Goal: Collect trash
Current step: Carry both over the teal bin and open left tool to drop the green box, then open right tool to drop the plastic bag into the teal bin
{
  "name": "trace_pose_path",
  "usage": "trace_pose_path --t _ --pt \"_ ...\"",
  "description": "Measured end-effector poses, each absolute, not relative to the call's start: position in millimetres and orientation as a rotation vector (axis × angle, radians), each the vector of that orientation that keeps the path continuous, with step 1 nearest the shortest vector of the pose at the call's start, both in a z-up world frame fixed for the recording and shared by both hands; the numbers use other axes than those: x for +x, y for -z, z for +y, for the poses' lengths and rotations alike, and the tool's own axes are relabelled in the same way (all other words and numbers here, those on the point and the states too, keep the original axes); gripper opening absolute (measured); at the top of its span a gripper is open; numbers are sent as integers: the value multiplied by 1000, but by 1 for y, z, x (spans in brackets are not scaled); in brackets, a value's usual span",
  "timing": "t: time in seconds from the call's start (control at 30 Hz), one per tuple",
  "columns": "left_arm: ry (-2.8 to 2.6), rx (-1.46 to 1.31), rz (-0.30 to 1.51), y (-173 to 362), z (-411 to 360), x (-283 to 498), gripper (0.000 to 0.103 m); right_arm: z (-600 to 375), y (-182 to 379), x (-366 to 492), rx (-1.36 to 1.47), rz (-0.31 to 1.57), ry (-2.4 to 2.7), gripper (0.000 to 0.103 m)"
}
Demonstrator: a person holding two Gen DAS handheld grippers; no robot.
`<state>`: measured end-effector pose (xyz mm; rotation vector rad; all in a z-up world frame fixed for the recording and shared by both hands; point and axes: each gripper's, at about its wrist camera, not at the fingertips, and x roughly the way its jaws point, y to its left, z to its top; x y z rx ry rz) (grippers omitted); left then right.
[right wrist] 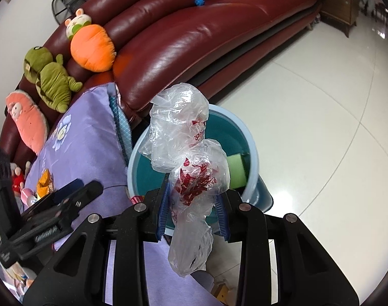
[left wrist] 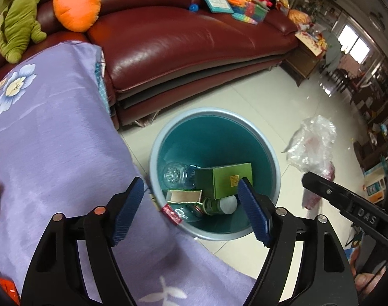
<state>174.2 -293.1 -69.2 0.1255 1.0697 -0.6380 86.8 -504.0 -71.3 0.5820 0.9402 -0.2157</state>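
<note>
I am holding the right gripper (right wrist: 191,214) pinched on a crumpled clear plastic bag (right wrist: 186,168) with red print, which is hanging above the near rim of the blue trash bin (left wrist: 277,168), the bin standing on the white floor just beside the purple flowered cloth (left wrist: 61,140). My left gripper (left wrist: 191,211) is hovering over the near edge of the bin with its blue pads (left wrist: 252,211) spread wide and nothing between them. Inside the bin, a green box (left wrist: 227,181), a clear bottle (left wrist: 176,176) and a small white-capped bottle (left wrist: 220,205) are lying on the bottom.
</note>
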Motion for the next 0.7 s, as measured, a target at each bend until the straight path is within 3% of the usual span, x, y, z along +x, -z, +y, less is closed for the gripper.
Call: trace_pose_path --t 0.1,0.17,0.2,0.33,0.47,0.7 --pt "629 116 1057 62 -278 172 79 -496 66 104 549 932 202 34" --pt "620 108 1051 58 -268 172 79 -491 63 116 522 927 208 62" --pt "613 105 1048 56 -262 173 80 -488 62 120 512 922 211 64" --pt "591 77 1046 51 -241 176 87 -474 61 130 493 938 190 65" --pt "575 54 1049 50 -224 177 88 -463 61 130 478 964 185 72" --pt "570 6 1064 48 -200 176 88 -443 50 124 448 993 199 75"
